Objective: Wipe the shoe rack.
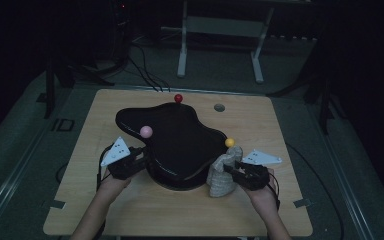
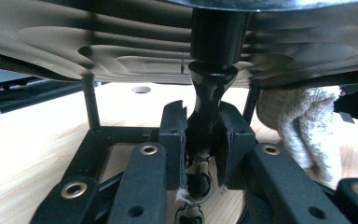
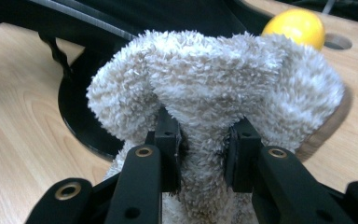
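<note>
A glossy black, wavy-edged tray point(image 1: 180, 145) stands on a black foot on the wooden table point(image 1: 270, 125). Pink point(image 1: 146, 131), red point(image 1: 178, 98) and yellow point(image 1: 229, 142) balls sit at its rim. My left gripper point(image 1: 142, 157) is at the tray's left edge. In the left gripper view it point(image 2: 204, 126) is shut on a black turned stem point(image 2: 208, 88) under the tray's ribbed underside point(image 2: 121, 42). My right gripper point(image 1: 231, 170) is shut on a fluffy beige cloth point(image 1: 219, 181) at the tray's front right. The cloth point(image 3: 214, 74) bunches up over the right gripper point(image 3: 204, 135).
A round hole point(image 1: 219, 107) lies in the tabletop behind the tray on the right. The yellow ball point(image 3: 294, 25) sits just beyond the cloth, next to the hole point(image 3: 338, 42). The tray's black foot point(image 3: 84, 116) is close on the left. Cables and a white frame point(image 1: 182, 45) stand on the floor beyond.
</note>
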`<state>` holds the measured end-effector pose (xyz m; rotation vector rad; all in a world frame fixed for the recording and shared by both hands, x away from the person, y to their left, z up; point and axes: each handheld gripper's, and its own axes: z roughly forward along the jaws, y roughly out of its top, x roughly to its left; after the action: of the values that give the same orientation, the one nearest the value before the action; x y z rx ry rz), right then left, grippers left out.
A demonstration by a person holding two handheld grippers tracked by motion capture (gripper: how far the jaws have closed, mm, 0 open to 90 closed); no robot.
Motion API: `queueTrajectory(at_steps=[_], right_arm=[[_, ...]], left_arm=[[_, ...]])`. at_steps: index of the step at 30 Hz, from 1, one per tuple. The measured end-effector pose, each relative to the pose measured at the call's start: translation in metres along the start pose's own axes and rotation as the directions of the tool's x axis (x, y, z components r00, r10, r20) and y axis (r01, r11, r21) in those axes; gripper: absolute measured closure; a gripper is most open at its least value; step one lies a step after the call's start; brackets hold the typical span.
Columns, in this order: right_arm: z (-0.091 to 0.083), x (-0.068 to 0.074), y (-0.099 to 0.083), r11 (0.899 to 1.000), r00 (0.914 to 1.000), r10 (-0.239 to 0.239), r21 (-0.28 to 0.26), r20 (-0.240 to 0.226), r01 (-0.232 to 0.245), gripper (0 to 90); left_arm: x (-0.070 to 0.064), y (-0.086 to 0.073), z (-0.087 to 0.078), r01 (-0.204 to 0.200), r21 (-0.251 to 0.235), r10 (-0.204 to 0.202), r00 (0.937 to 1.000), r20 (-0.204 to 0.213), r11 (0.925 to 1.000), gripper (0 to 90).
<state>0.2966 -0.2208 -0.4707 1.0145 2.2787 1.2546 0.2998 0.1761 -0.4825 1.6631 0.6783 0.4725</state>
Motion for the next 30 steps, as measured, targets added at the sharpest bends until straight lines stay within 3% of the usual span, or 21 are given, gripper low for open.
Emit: queueTrajectory(at_steps=[2,6,8,13,20,23,28,30], right_arm=[[-0.008,0.0,0.006,0.999,0.9999,0.01,-0.031,-0.014,-0.01,71.0],[-0.019,0.008,0.022,0.996,0.9996,-0.019,-0.093,-0.02,0.017,70.9],[-0.014,0.013,0.023,0.996,0.9991,-0.04,-0.086,-0.015,0.039,70.9],[0.001,0.02,0.015,0.999,0.9981,-0.044,-0.029,-0.042,0.043,71.0],[-0.012,0.034,0.036,0.992,0.9936,-0.084,-0.097,-0.075,0.077,71.0],[-0.005,0.038,0.033,0.994,0.9931,-0.081,-0.083,-0.085,0.074,71.3],[-0.009,0.04,0.032,0.995,0.9908,-0.082,-0.067,-0.108,0.075,71.2],[-0.019,0.049,0.042,0.988,0.9862,-0.112,-0.115,-0.122,0.098,71.1]], left_arm=[[0.0,0.0,0.0,0.0,0.001,0.0,1.0,0.0,1.0,74.6],[0.001,0.0,0.0,0.003,0.003,-0.003,1.0,0.004,1.0,74.5],[0.001,0.0,0.0,0.005,0.006,-0.005,1.0,0.005,1.0,74.6],[0.001,0.0,-0.001,0.007,0.006,-0.007,0.9999,0.007,1.0,74.6],[0.001,0.0,-0.001,0.006,0.006,-0.006,1.0,0.007,1.0,74.6],[0.0,-0.001,-0.001,0.014,0.003,-0.014,0.9999,0.004,0.9999,74.5],[-0.001,0.0,0.0,0.011,0.006,-0.011,0.9999,-0.003,0.9999,74.6],[-0.002,0.0,0.0,0.004,0.011,-0.004,1.0,-0.003,0.9999,74.6]])
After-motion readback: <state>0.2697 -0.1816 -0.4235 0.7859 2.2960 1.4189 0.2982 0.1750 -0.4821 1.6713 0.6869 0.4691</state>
